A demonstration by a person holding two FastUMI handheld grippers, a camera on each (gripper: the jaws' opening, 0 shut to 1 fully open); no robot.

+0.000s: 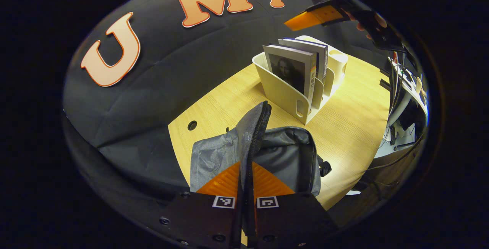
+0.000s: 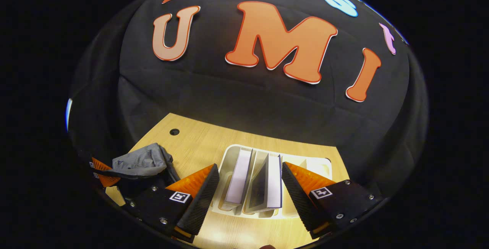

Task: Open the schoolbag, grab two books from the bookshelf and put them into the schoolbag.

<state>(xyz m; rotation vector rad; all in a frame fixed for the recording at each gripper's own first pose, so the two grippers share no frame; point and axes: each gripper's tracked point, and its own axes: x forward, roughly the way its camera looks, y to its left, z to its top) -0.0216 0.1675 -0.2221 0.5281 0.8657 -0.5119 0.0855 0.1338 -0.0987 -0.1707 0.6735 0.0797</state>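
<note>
The grey schoolbag (image 1: 284, 157) lies open on the wooden table (image 1: 351, 126). My left gripper (image 1: 246, 167) is shut on the bag's zippered flap (image 1: 254, 126) and holds it upright. Beyond the bag stands a white bookshelf (image 1: 284, 96) holding two upright books: one with a portrait cover (image 1: 290, 71) and another (image 1: 319, 56) behind it. My right gripper (image 2: 249, 168) hangs open just above the bookshelf (image 2: 233, 153), with both books (image 2: 238, 174) (image 2: 273, 180) between its spread fingers, neither touched. In the left gripper view the right gripper (image 1: 311, 18) hovers over the shelf, held by a hand (image 1: 376, 21).
A round cable hole (image 1: 192, 125) sits in the table near the back wall. Cables and equipment (image 1: 405, 100) crowd the space past the table's right edge. In the right gripper view the bag (image 2: 141, 161) lies to the left of the shelf.
</note>
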